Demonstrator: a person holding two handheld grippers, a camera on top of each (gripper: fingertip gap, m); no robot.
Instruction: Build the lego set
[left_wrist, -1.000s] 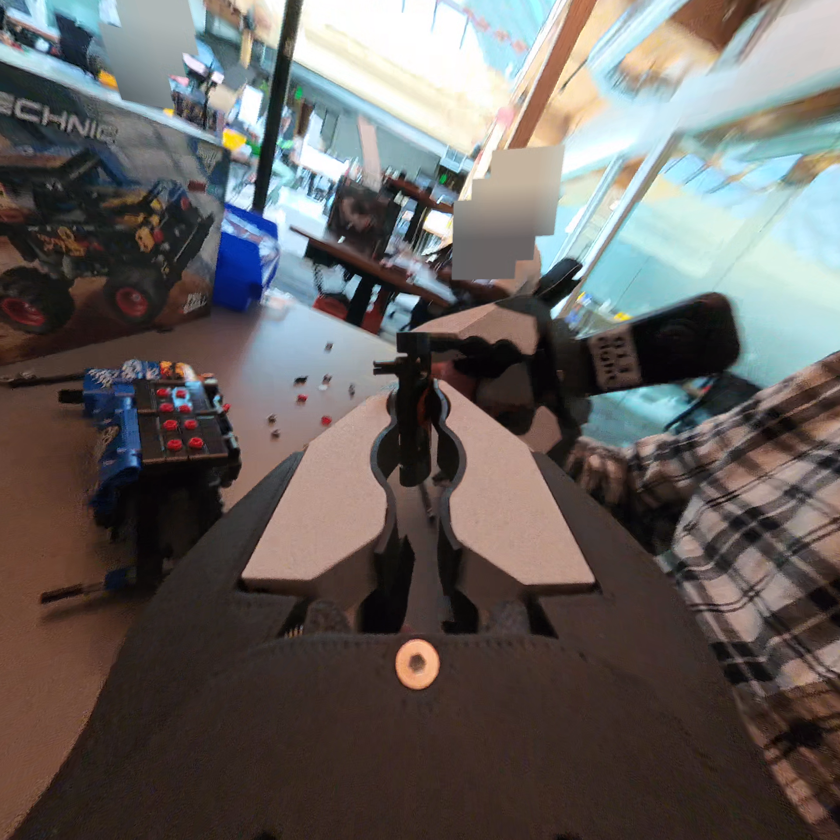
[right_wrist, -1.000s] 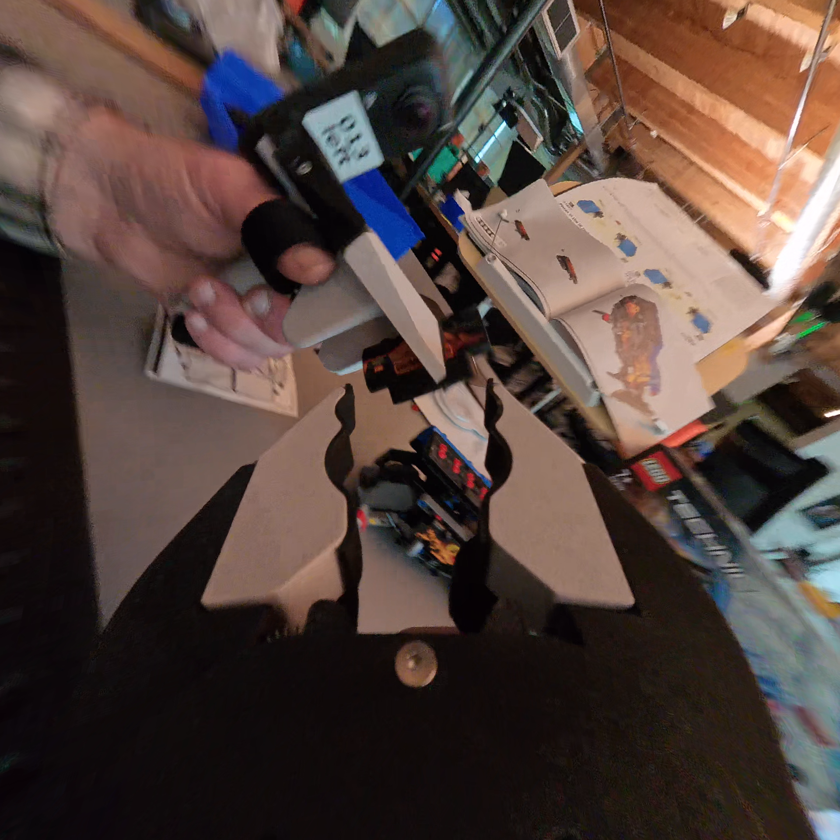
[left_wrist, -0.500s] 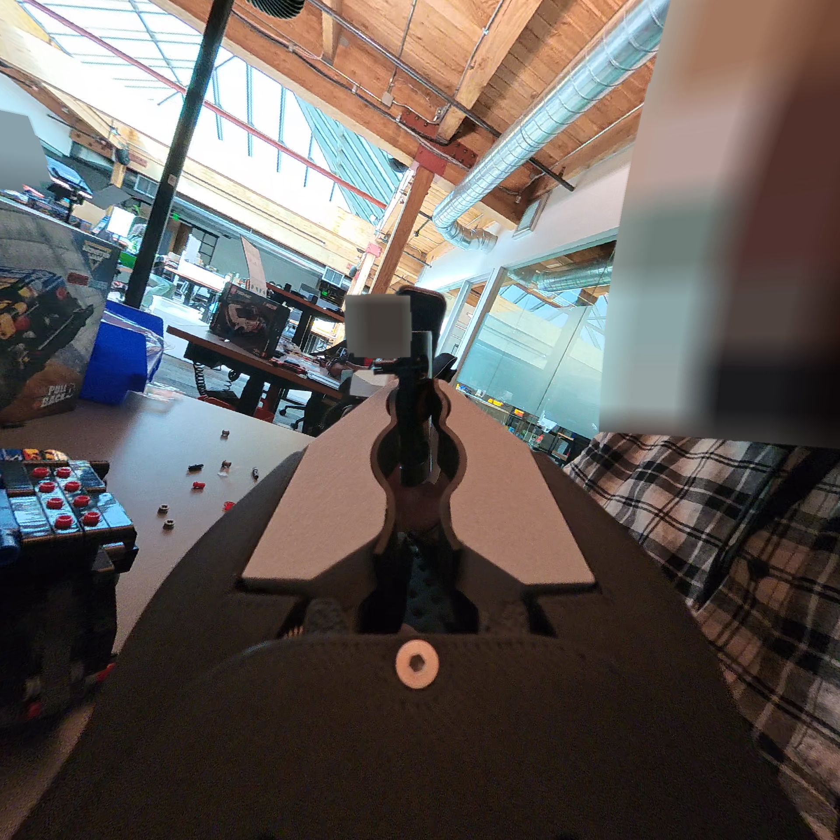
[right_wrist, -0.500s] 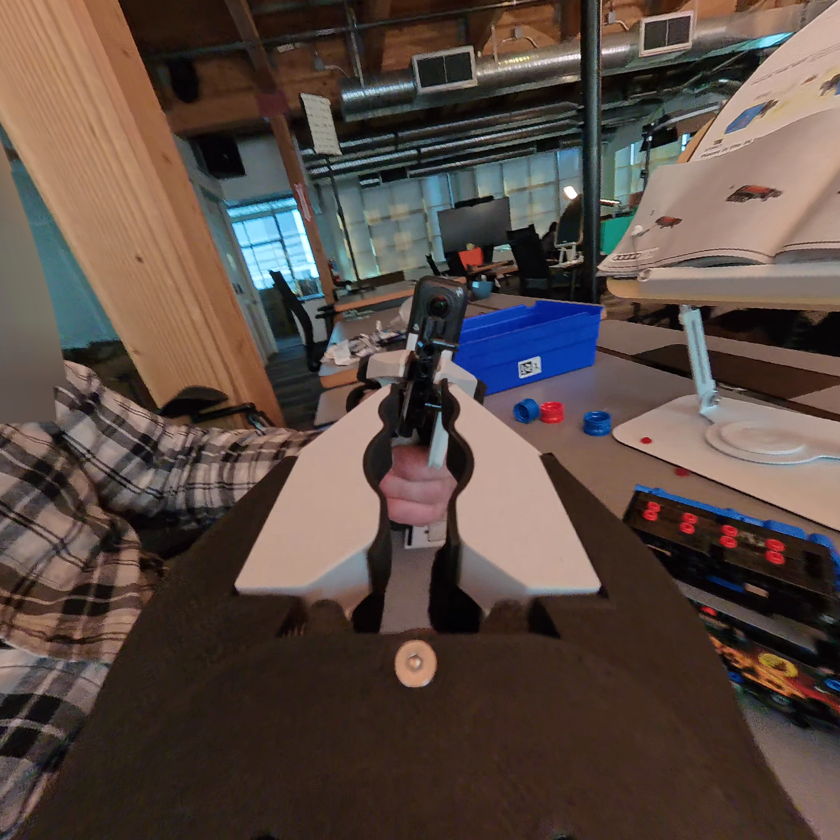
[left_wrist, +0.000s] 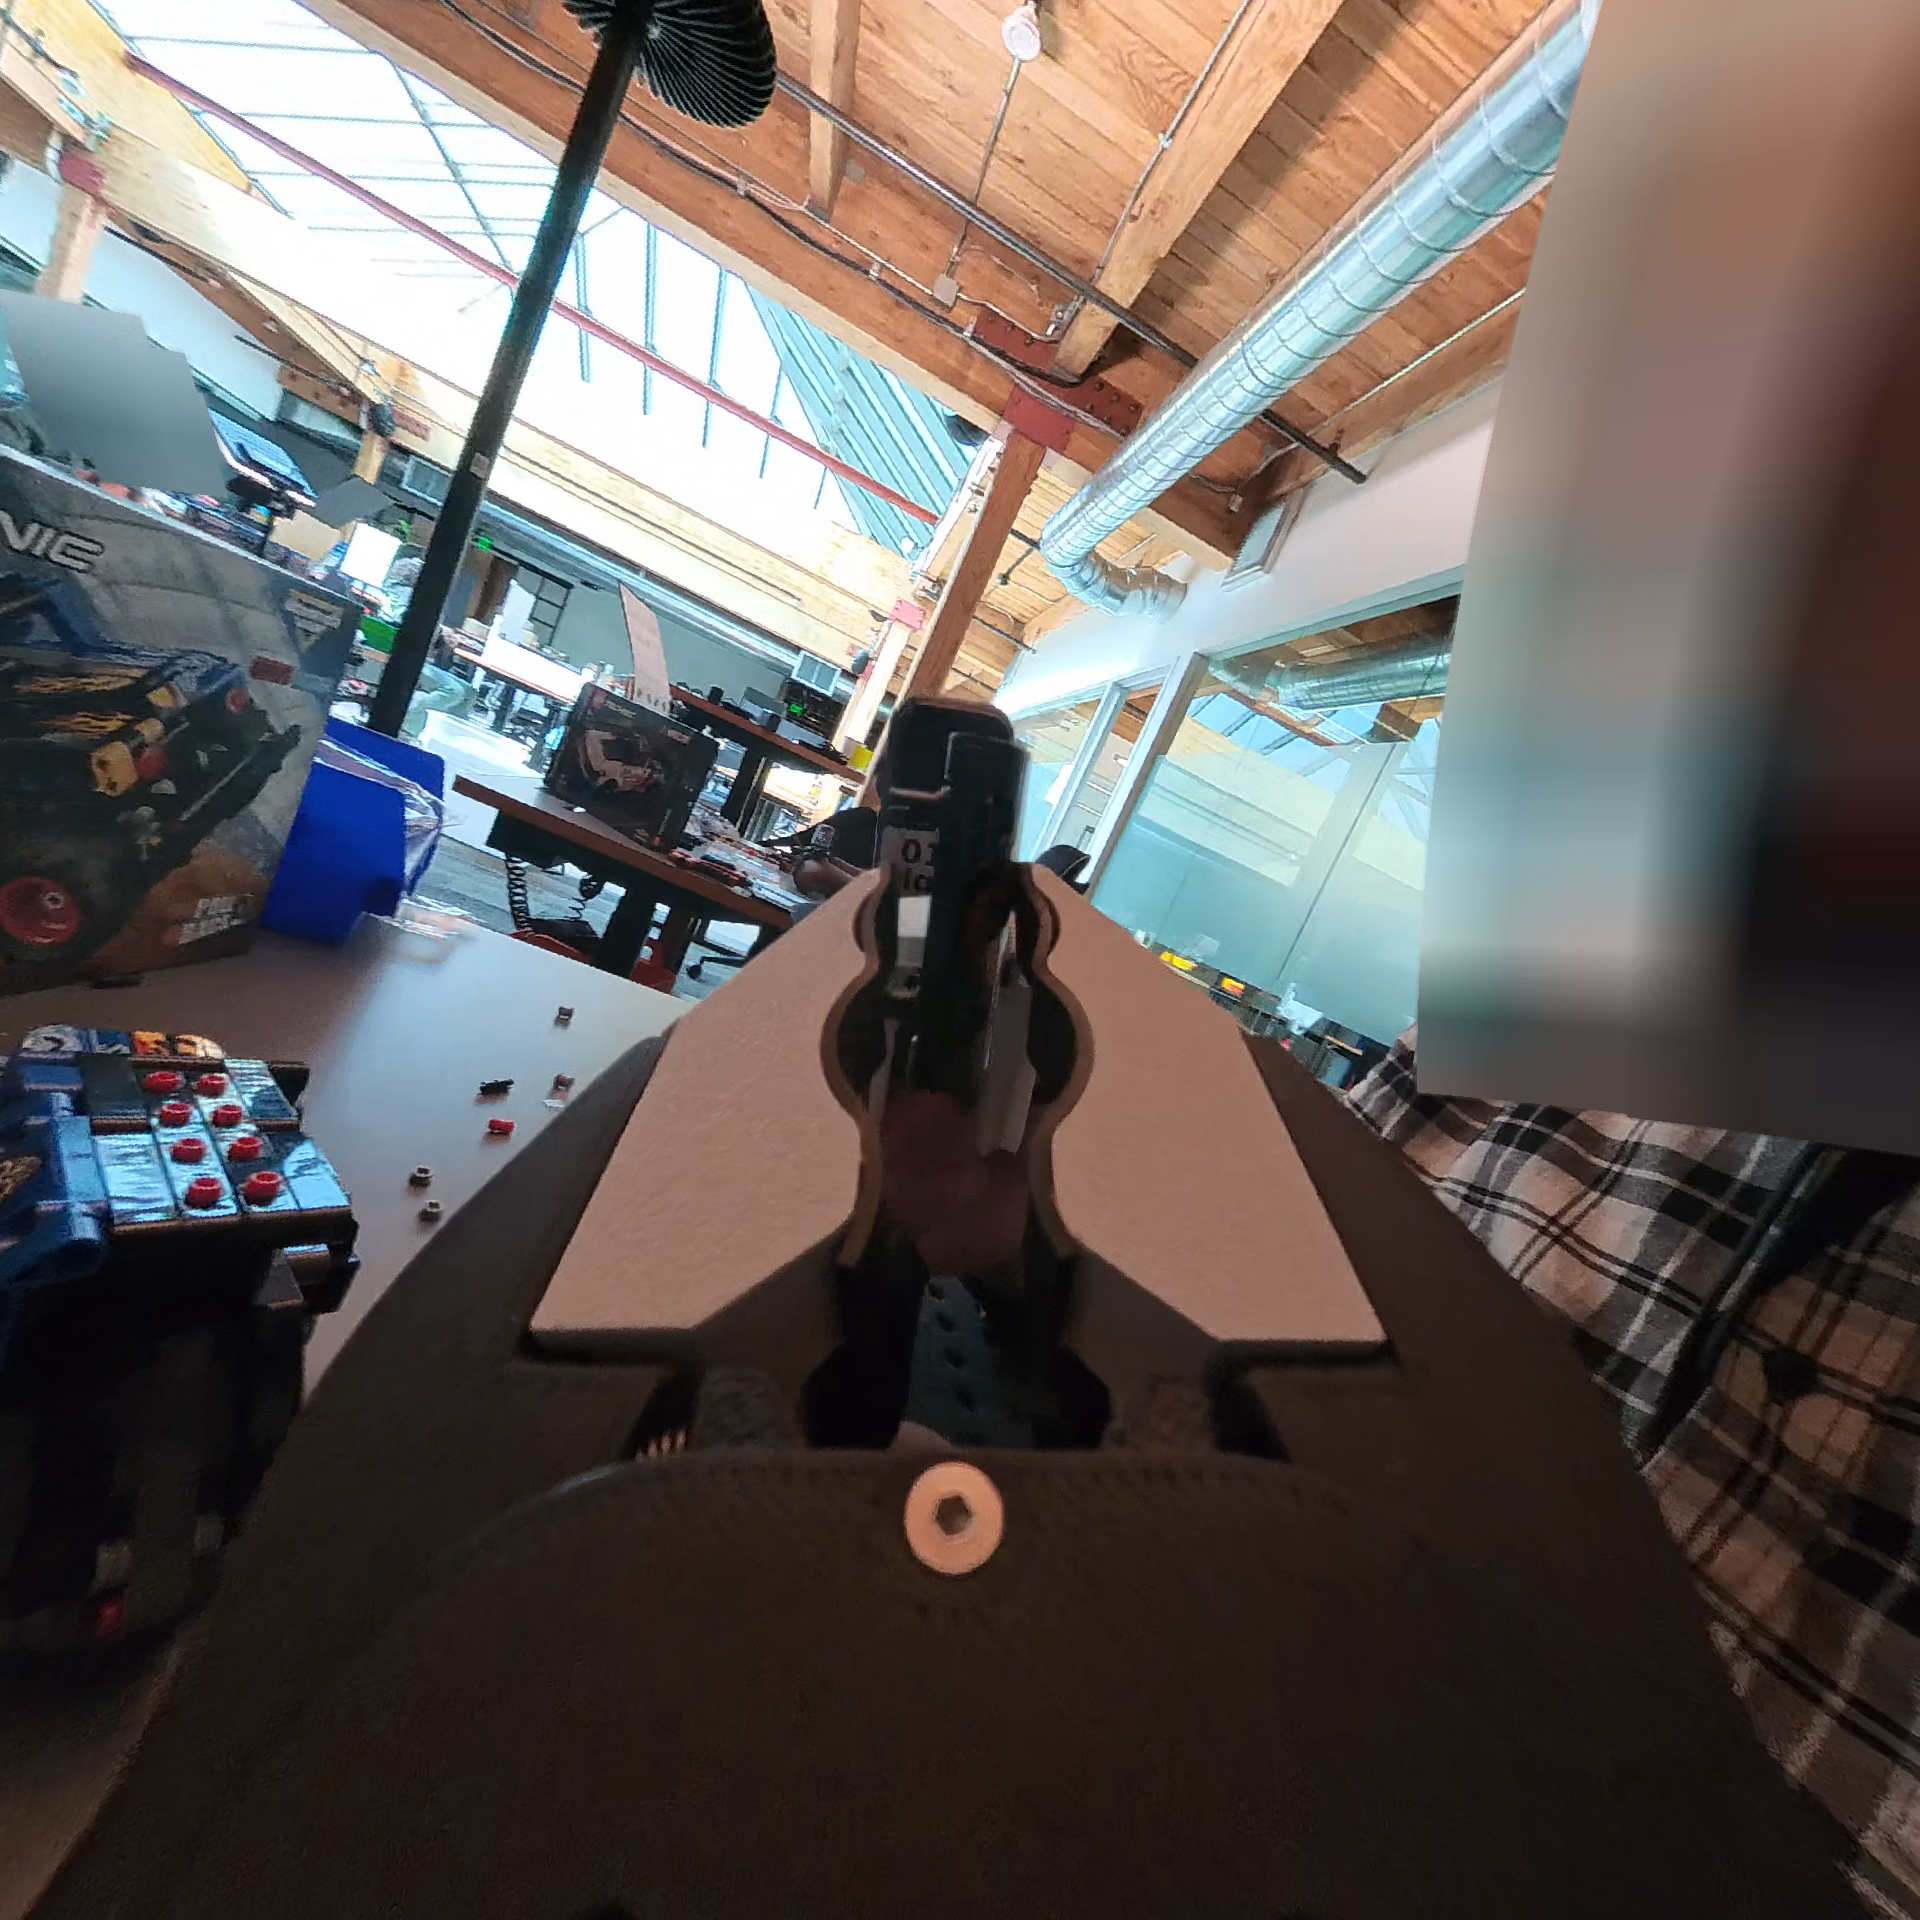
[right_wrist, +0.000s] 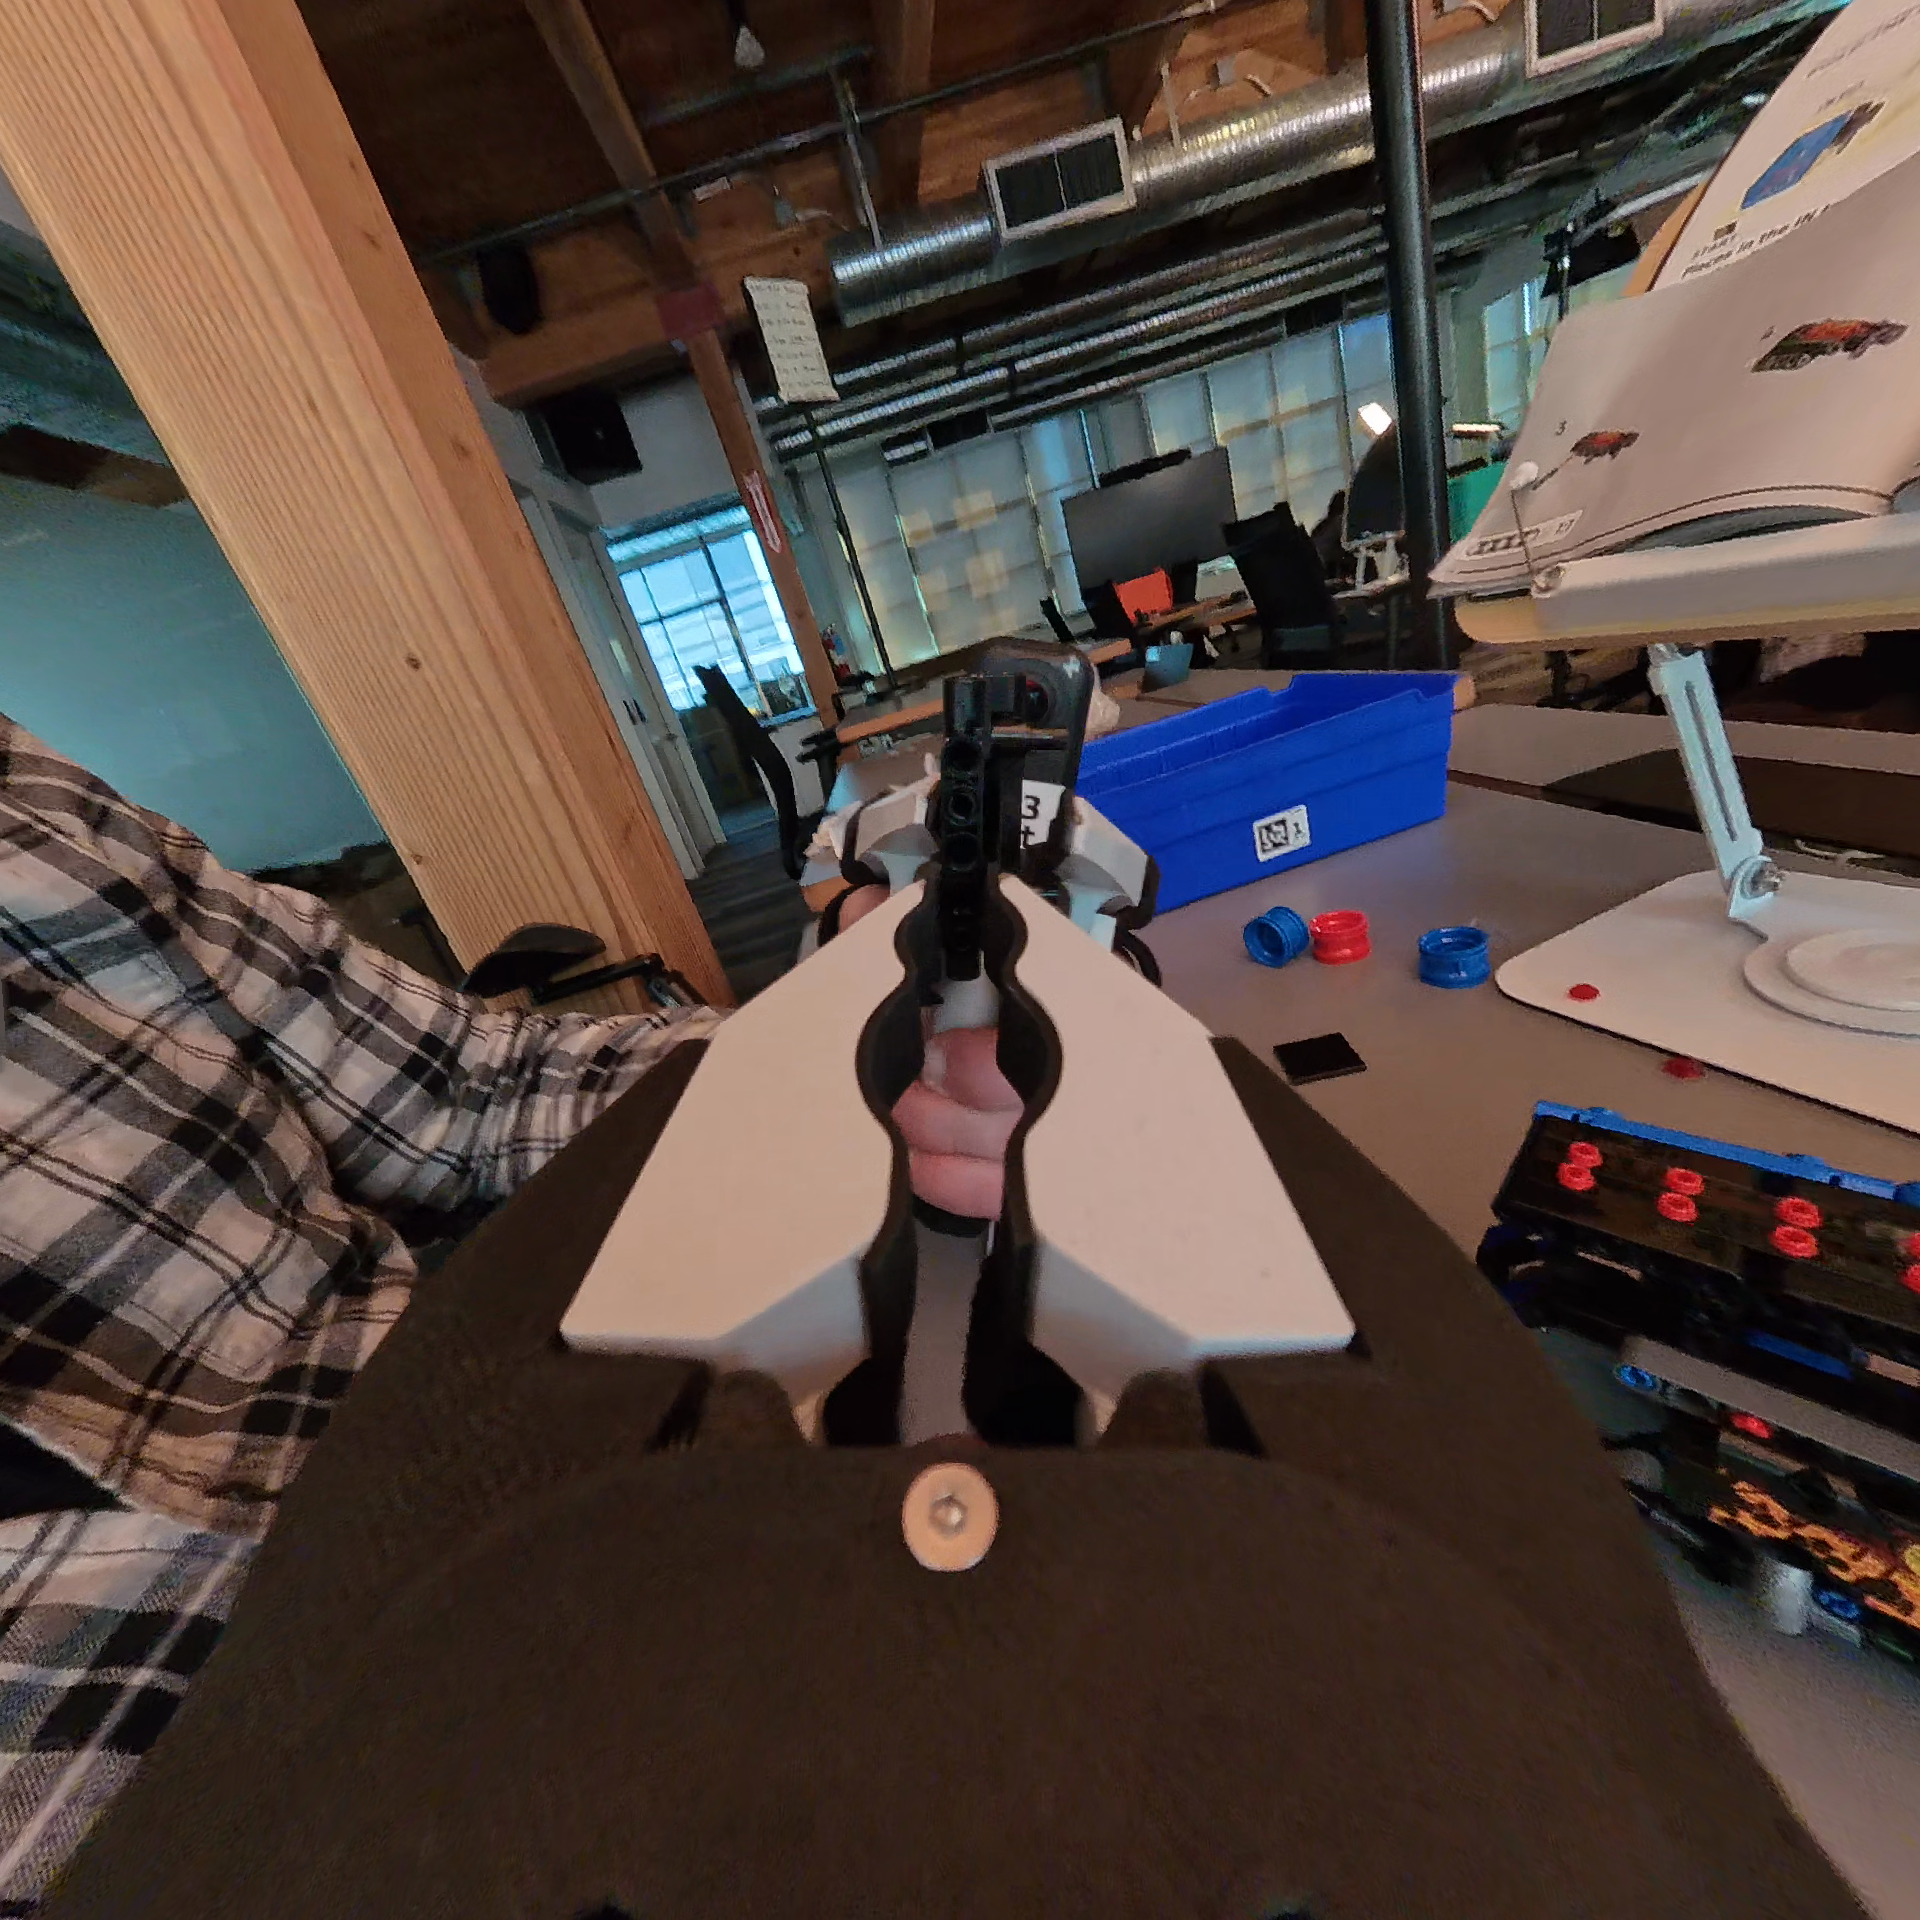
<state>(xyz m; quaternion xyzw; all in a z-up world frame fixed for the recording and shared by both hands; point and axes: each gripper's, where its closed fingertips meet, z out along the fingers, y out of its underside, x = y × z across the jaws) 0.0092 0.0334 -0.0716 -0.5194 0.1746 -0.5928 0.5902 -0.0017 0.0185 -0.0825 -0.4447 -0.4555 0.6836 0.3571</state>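
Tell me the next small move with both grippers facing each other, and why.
Probably release the right gripper and draw it back. Both it and the left gripper pinch the same black holed lego beam, held in the air, away from the blue and black lego truck body on the table.

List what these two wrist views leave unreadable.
- Left wrist view: the black holed lego beam blends into the other gripper behind it.
- Right wrist view: the beam's lower end is hidden between the fingers.
- Right wrist view: the blue-and-black lego truck model is cut off by the right edge.
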